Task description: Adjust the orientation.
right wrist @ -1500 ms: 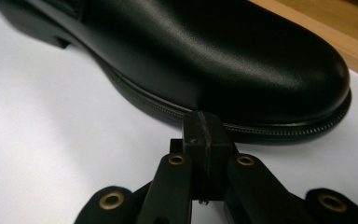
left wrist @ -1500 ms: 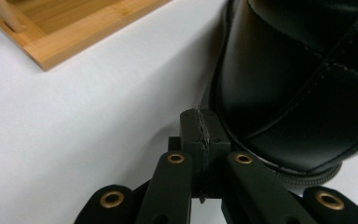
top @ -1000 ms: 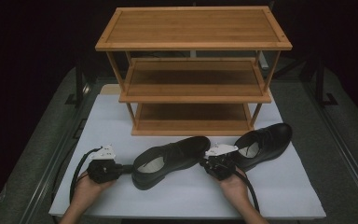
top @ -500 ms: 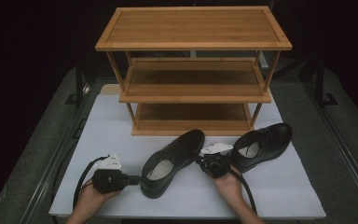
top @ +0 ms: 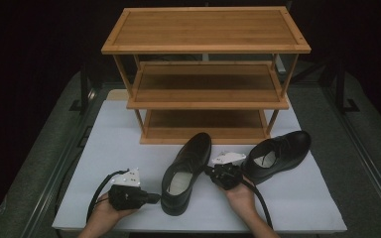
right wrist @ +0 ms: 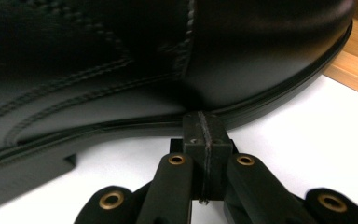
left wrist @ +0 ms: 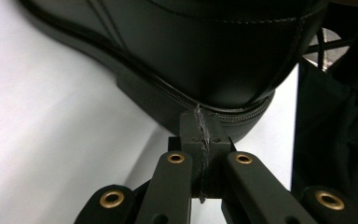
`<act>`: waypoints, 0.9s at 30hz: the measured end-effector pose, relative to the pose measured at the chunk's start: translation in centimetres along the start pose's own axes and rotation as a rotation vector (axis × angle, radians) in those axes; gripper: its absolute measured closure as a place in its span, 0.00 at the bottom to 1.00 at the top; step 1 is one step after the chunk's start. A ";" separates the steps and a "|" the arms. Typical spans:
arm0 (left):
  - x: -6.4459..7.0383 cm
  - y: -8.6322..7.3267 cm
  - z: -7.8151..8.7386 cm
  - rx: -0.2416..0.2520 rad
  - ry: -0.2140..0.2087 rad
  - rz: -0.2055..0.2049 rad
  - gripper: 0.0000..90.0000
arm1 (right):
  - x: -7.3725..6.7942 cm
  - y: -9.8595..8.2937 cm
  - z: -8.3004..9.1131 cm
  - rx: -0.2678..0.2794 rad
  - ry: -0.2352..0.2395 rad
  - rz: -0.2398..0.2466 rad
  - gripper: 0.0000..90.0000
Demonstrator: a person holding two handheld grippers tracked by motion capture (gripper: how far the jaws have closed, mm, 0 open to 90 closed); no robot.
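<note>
The black leather lace-up shoe (top: 186,171) is lying on the white surface (top: 119,144) in front of the three-tier bamboo shoe rack (top: 206,74), toe pointing toward the bottom shelf, heel toward the person. The left gripper (top: 151,198) is sitting at the heel, the right gripper (top: 209,171) against the shoe's side; both pairs of jaws are closed, pushing rather than gripping anything.

Risks, as I judge them: closed tips are riding on the curved sole edge, so they could slip under or off and spin the shoe; uneven pushing could send the toe into the rack post.

The left gripper view is showing the heel block (left wrist: 168,100) touching the jaw tips. The right gripper view is showing the welt and rack base. The high view is adding the second black shoe (top: 278,153) lying just beside the right hand.
</note>
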State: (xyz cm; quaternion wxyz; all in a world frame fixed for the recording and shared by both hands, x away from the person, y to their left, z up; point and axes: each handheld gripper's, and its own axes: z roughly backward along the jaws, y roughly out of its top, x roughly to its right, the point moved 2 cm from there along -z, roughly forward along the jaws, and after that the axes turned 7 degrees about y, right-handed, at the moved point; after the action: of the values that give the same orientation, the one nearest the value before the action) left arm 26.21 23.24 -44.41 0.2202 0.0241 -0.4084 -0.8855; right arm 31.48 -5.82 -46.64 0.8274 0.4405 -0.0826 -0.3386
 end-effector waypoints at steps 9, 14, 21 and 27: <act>1.1 0.6 -0.9 0.007 -0.057 -0.023 1.00 | -0.9 0.4 -0.8 -0.005 0.025 0.021 1.00; 1.8 1.0 -1.5 -0.001 -0.081 -0.049 1.00 | -1.4 0.6 -1.1 -0.005 0.037 0.025 1.00; 1.8 1.2 -1.1 0.016 -0.084 -0.053 1.00 | -1.5 0.5 -0.8 -0.010 0.033 0.029 1.00; -0.1 1.0 0.6 0.048 0.003 -0.005 0.94 | -0.9 -0.1 1.3 -0.001 0.036 0.031 0.98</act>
State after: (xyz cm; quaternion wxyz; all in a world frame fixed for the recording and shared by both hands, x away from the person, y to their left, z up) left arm 26.53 23.12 -43.30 0.2180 0.0317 -0.4290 -0.8760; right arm 30.15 -6.16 -45.82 0.8340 0.4447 -0.0743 -0.3179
